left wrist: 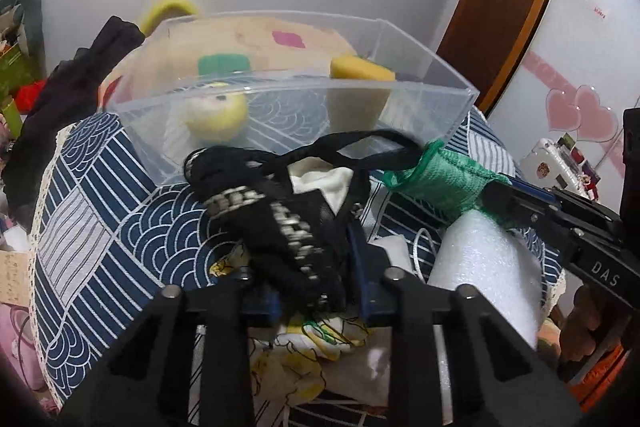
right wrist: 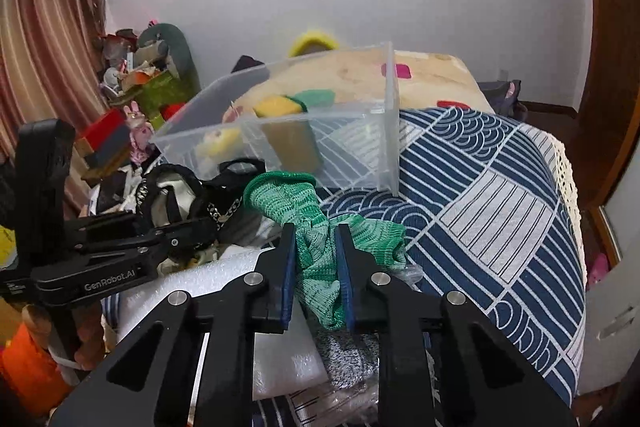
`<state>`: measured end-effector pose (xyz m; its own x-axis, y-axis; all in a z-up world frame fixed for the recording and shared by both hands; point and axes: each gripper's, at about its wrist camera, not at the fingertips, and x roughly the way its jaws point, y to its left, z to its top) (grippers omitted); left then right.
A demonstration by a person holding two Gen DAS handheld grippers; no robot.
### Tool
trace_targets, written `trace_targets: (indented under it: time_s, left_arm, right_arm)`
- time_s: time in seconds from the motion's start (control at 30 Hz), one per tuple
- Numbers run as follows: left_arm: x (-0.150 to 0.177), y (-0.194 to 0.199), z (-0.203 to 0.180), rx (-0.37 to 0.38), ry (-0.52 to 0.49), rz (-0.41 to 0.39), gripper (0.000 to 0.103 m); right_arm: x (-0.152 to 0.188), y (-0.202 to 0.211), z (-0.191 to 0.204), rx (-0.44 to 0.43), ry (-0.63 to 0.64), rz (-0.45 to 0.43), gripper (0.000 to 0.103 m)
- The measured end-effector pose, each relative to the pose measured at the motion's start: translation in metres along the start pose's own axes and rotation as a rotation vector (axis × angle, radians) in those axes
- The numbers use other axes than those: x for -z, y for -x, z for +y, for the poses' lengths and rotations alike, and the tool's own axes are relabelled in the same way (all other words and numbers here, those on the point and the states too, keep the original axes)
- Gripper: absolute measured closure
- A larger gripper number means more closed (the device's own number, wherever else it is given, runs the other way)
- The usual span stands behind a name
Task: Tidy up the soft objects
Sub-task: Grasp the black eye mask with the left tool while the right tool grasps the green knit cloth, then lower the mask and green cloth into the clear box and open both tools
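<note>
Fingers of our right gripper [right wrist: 316, 259] are clamped on a green knitted cloth [right wrist: 320, 239], the blue pads pressing its bunched middle from both sides while its ends spill out ahead and below. Our left gripper [left wrist: 316, 291] is closed the same way on a black garment [left wrist: 280, 223] with a pale patterned band, whose straps loop forward toward the bin. From the left wrist view, the right gripper [left wrist: 532, 211] comes in from the right with the green cloth [left wrist: 440, 179] at its tip, just beside the black straps.

Under both tools we see a white foam roll [left wrist: 484, 259] and a cartoon-printed fabric [left wrist: 316, 339], lying on a blue-and-white patterned bedspread [right wrist: 480, 195]. A grey knit piece [right wrist: 352, 355] shows below the right fingers.

Just ahead stands a clear plastic bin [left wrist: 420, 95] on the bedspread, split by a divider. One part holds a round yellow-and-white plush [left wrist: 216, 115]; the other holds an upright yellow sponge [left wrist: 360, 87]. A green-topped sponge [left wrist: 224, 63] stands farther back. Behind the bin lies a cream blanket [right wrist: 424, 75] with pink patches.
</note>
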<state>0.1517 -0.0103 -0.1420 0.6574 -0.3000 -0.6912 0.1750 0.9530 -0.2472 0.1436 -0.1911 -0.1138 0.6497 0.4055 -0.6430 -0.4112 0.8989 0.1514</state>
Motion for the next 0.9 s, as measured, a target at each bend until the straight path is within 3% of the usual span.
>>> trace_targets:
  time_s: [0.47, 0.9]
  left_arm:
    - [-0.001, 0.07, -0.003, -0.019, -0.023, -0.139, 0.082]
    - [-0.044, 0.103, 0.0, -0.092, -0.049, -0.292, 0.082]
  right_arm:
    - [-0.016, 0.041, 0.008, 0.01, 0.019, -0.139, 0.086]
    - [-0.054, 0.056, 0.02, 0.009, 0.03, -0.274, 0.086]
